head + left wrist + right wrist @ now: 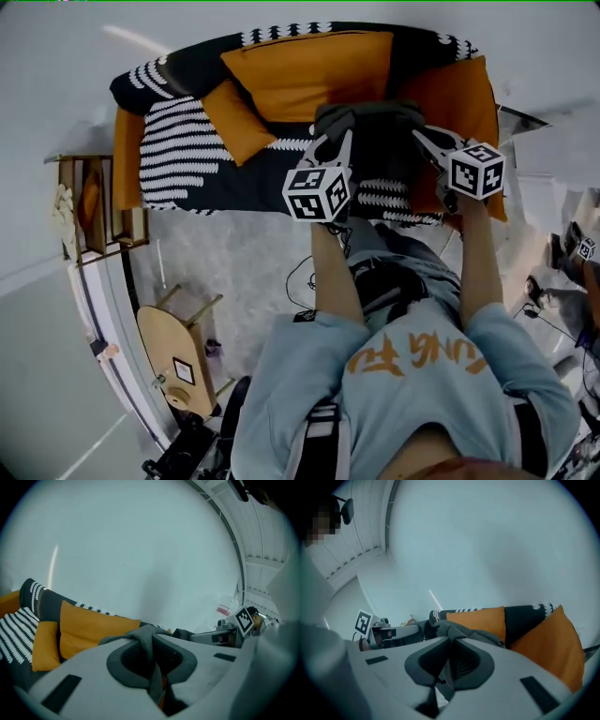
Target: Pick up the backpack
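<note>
Over the right end of the sofa [187,159], the backpack [370,122] is being held by its grey top fabric. That fabric is being pinched by the left gripper [152,660] and the right gripper [449,660], seemingly so the weight is being shared.

my L gripper [345,142] & R gripper [424,139] were on top edge of dark backpack [375,167], 1 per side | backpack hung before striped sofa [178,155] w/ orange cushions [309,66] | wooden rack [94,202] by sofa end
</note>
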The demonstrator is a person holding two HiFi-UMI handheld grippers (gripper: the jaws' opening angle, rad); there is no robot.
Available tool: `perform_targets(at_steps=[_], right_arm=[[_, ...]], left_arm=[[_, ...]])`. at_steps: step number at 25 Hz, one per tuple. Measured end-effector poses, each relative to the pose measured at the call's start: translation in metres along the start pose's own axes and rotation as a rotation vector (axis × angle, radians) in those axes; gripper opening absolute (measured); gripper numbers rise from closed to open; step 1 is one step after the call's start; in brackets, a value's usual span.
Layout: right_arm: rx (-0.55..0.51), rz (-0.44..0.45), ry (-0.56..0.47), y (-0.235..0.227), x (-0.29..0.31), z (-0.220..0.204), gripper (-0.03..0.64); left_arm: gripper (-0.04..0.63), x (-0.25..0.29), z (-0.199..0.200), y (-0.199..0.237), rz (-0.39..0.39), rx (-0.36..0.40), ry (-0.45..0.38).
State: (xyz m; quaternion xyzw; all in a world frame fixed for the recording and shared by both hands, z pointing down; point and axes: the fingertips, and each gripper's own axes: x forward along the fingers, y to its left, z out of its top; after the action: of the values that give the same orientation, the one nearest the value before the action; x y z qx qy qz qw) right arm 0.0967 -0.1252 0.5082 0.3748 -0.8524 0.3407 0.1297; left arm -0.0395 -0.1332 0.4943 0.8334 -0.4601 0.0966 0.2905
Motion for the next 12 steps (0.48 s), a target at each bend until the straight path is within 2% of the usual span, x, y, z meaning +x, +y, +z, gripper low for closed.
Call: perform_targets(at_steps=[4, 12], right_arm=[[-0.075, 0.043, -0.058, 0.024, -0.010, 0.034, 0.048], [-0.195, 0.103, -0.256, 0.069, -0.062, 0.121, 0.048]], left_arm=[[0.043, -0.030, 0.020, -0.009, 0.010, 0.013, -0.058], [0.043, -0.074, 0.110, -0.058, 0.003, 0.206, -0.207]])
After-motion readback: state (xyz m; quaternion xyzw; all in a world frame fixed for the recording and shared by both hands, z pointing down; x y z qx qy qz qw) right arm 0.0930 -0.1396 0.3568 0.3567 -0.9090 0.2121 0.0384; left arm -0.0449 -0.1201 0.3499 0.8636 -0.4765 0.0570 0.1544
